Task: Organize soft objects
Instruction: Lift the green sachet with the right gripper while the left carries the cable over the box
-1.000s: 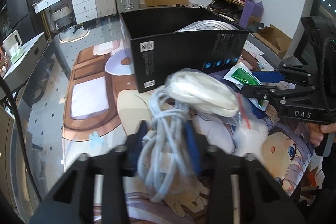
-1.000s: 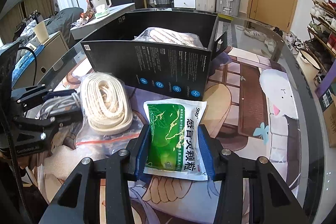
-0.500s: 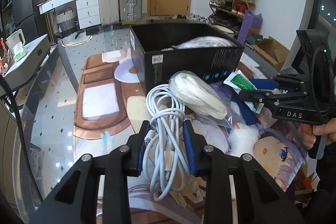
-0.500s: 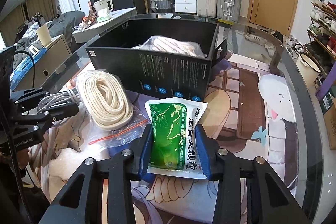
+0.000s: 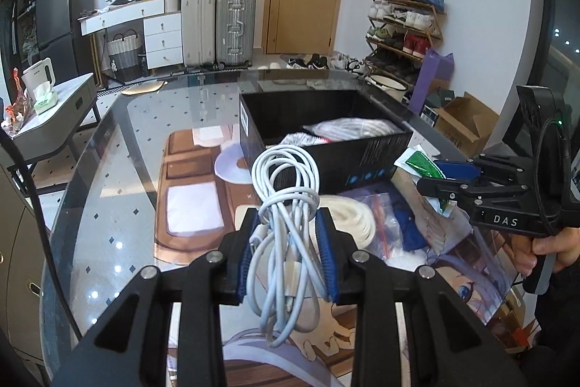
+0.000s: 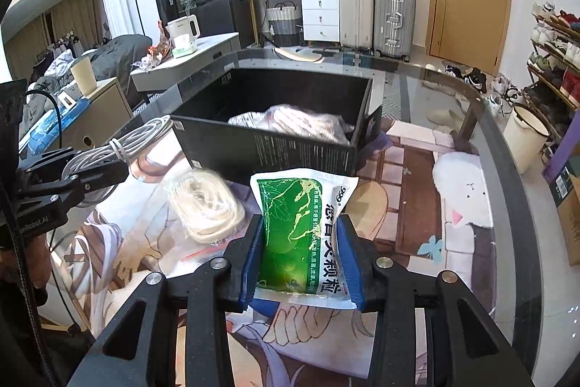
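Note:
My left gripper (image 5: 286, 252) is shut on a bundle of white cable (image 5: 286, 205) and holds it above the table, in front of the black box (image 5: 366, 158). My right gripper (image 6: 302, 249) is shut on a green and white pouch (image 6: 297, 227) and holds it up just short of the box (image 6: 268, 147). A bagged white item (image 6: 301, 122) lies inside the box. A bagged coil of cream rope (image 6: 203, 205) lies on the mat between the grippers; it also shows in the left wrist view (image 5: 351, 220).
The glass table (image 6: 500, 169) carries a printed cartoon mat (image 6: 427, 205). A white fluffy item (image 5: 406, 254) lies on the mat near the rope bag. Suitcases (image 5: 217, 24), drawers, a door and a shoe rack (image 5: 402, 24) stand beyond the table.
Both grippers have risen with their loads. The cable bundle has lifted clear of the rope bag. The pouch has lifted off the mat toward the box.

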Demonstrator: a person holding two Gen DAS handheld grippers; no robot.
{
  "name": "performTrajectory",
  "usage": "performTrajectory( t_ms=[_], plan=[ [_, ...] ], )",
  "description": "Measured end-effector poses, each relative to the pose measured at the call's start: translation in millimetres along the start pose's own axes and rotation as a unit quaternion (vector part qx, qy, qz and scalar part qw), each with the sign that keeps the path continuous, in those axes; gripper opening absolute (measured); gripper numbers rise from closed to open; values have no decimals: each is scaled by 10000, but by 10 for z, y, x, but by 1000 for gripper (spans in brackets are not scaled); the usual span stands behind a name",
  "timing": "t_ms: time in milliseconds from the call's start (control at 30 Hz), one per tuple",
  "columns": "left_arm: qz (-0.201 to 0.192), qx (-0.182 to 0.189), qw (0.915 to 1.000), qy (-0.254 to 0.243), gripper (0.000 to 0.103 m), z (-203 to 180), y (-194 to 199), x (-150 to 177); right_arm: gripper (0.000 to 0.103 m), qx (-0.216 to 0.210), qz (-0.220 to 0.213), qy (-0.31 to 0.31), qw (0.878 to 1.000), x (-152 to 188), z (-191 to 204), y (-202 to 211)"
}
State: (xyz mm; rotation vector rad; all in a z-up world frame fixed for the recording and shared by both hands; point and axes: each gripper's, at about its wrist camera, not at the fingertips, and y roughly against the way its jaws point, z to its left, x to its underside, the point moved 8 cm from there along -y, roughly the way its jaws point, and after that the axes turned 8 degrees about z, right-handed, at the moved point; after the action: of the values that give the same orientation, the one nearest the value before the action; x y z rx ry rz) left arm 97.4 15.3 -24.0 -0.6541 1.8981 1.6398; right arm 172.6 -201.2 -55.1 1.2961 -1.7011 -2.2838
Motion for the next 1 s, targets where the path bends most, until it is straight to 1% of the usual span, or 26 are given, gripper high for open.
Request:
performTrajectory(
  t_ms=[167, 333, 800, 1000],
  plan=[
    [-80, 42, 9999, 72, 30, 0, 34, -98, 40, 17, -160, 49, 9999, -86, 31, 160],
    [-138, -7, 9999, 57, 30, -16, 16, -232, 40, 10, -312, 112, 9994, -207, 76, 292],
    [-359, -329, 9988, -53, 30, -74, -48, -594, 40, -21, -608, 230, 9979, -553, 152, 454],
    [-377, -307, 9988, -41, 30, -78, -104, -691, 40, -24, -647, 236, 9976, -672, 174, 458]
  ],
)
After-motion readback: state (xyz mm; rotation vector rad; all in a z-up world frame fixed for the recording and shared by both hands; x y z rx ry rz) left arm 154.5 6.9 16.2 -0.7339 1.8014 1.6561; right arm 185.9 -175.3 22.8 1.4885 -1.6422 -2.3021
